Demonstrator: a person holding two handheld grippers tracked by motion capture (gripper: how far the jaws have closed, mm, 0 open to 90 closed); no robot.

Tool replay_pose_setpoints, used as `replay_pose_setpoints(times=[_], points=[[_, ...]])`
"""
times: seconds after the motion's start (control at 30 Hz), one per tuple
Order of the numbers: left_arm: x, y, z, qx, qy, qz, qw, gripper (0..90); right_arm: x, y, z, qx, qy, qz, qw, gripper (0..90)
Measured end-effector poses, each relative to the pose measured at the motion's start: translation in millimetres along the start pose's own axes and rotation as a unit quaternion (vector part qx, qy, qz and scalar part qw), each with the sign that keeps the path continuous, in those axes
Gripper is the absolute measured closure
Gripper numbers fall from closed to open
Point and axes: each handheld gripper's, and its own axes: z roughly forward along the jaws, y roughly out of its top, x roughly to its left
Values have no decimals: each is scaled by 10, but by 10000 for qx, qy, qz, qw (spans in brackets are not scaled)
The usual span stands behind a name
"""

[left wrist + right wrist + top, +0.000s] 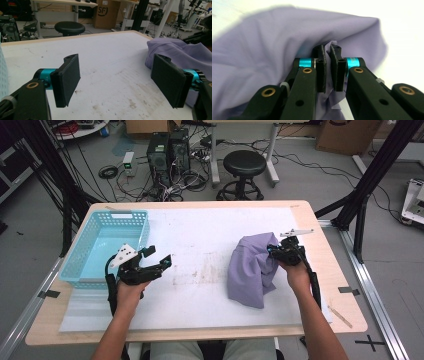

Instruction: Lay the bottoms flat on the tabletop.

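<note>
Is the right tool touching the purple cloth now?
Touching. In the right gripper view, the right tool has its jaws nearly closed, with a fold of the cloth pinched between the pads.

A lab or robotics workshop is indicated here: two computer towers [168, 151] are seen on the grey floor amid tangled cables [176, 182], a black stool [244, 163] is parked by a white desk frame [272, 150], cardboard boxes [108, 13] are stacked behind, and black aluminium framing [371, 175] is bolted around the table [320, 227].
</note>
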Motion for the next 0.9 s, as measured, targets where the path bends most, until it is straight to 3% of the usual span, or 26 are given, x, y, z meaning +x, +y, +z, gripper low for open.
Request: replay_pose_setpoints(times=[0.1, 0.2, 0.23, 0.27, 0.47, 0.53, 0.57, 0.6, 0.63, 0.67, 0.7, 0.8, 0.83, 0.87, 0.9], points=[[3, 1, 0, -7, -14, -11, 10000, 236, 96, 91, 13, -98, 122, -106, 9998, 845], [8, 0, -1, 10, -25, -19, 10000, 236, 302, 244, 93, -142, 394, -300, 9987, 844], [6, 0, -2, 1, -18, -29, 10000, 236, 302, 244, 93, -142, 394, -300, 9987, 844], [6, 0, -4, 2, -23, -24, 10000, 236, 408, 297, 147, -156, 522, -356, 9979, 844], [12, -3, -10, 14, -19, -46, 10000, 236, 685, 412, 290, -174, 906, -607, 9939, 842], [15, -2, -13, 11, -14, -48, 10000, 236, 884, 468, 376, -141, 1143, -811, 9900, 841], [20, -1, -16, 15, -21, -40, 10000, 236, 884, 468, 376, -141, 1143, -811, 9900, 841], [21, -2, -17, 18, -11, -56, 10000, 236, 1019, 488, 431, -126, 1385, -936, 9859, 841], [21, -2, -17, 18, -11, -56, 10000, 236, 1019, 488, 431, -126, 1385, -936, 9859, 841], [21, -3, -17, 21, -9, -58, 10000, 236, 1159, 490, 478, -57, 1570, -1165, 9807, 841], [20, -4, -16, 29, -14, -51, 10000, 236, 1215, 485, 498, -5, 1614, -1316, 9781, 834], [12, -7, -14, 36, -18, -43, 10000, 236, 1268, 475, 509, 39, 1669, -1423, 9757, 754], [9, -8, -16, 46, -26, -38, 10000, 236, 1260, 476, 495, 3, 1681, -1368, 9762, 715], [7, -10, -20, 56, -41, -29, 10000, 236, 1186, 495, 425, -197, 1653, -1171, 9791, 640], [7, -10, -20, 56, -41, -29, 10000, 236, 1186, 495, 425, -197, 1653, -1171, 9791, 640]])
